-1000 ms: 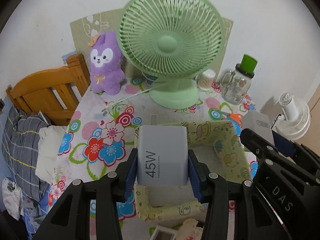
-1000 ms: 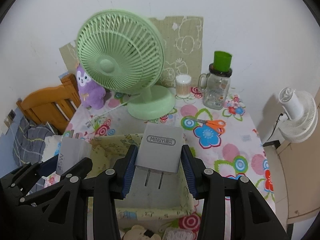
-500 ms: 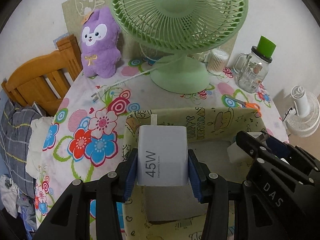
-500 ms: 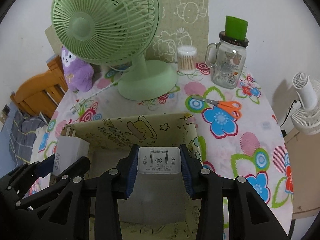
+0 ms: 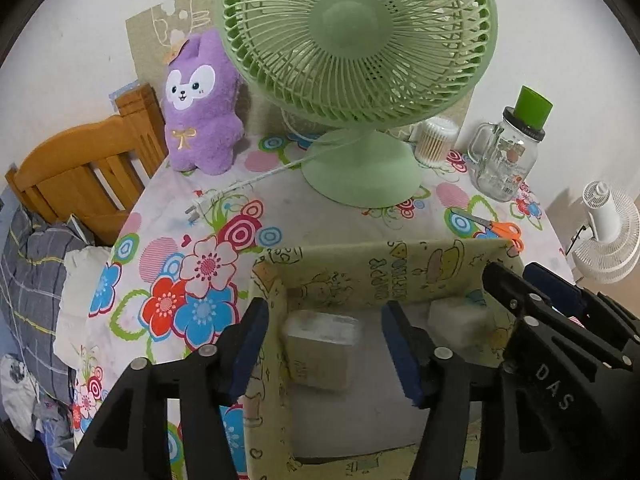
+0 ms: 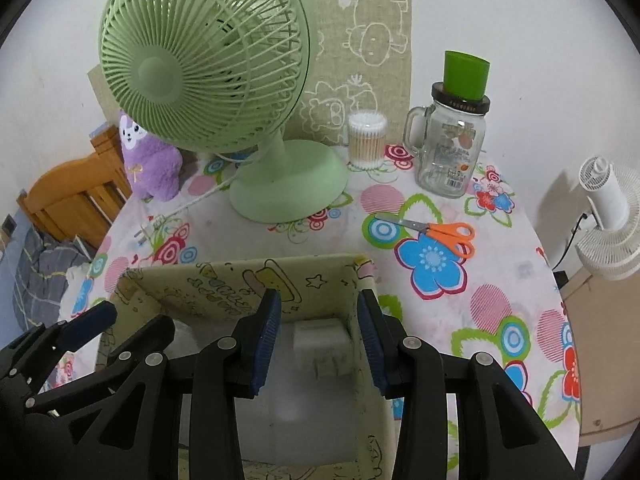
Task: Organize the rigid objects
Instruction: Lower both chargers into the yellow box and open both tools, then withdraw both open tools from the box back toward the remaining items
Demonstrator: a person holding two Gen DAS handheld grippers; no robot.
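A yellow cartoon-print storage box (image 5: pixel 384 276) (image 6: pixel 224 280) stands on the flowered table. The white 45W charger (image 5: pixel 320 350) lies on the box floor at the left. The smaller white plug charger (image 6: pixel 320 338) lies at the right; it also shows in the left wrist view (image 5: pixel 456 320). My left gripper (image 5: pixel 324 344) is open and empty above the 45W charger. My right gripper (image 6: pixel 318 340) is open and empty above the plug charger.
A green desk fan (image 5: pixel 360 60) stands behind the box, its cord (image 5: pixel 240 188) on the cloth. A purple plush (image 5: pixel 200 108), cotton swab jar (image 6: pixel 367 140), glass mug jar (image 6: pixel 452 144) and orange scissors (image 6: pixel 440 236) are around. A wooden chair (image 5: pixel 80 168) is left, a white fan (image 6: pixel 608 220) right.
Both grippers have opened and let go of their chargers, which now lie on the box floor. Both grippers have pulled up and back a little.
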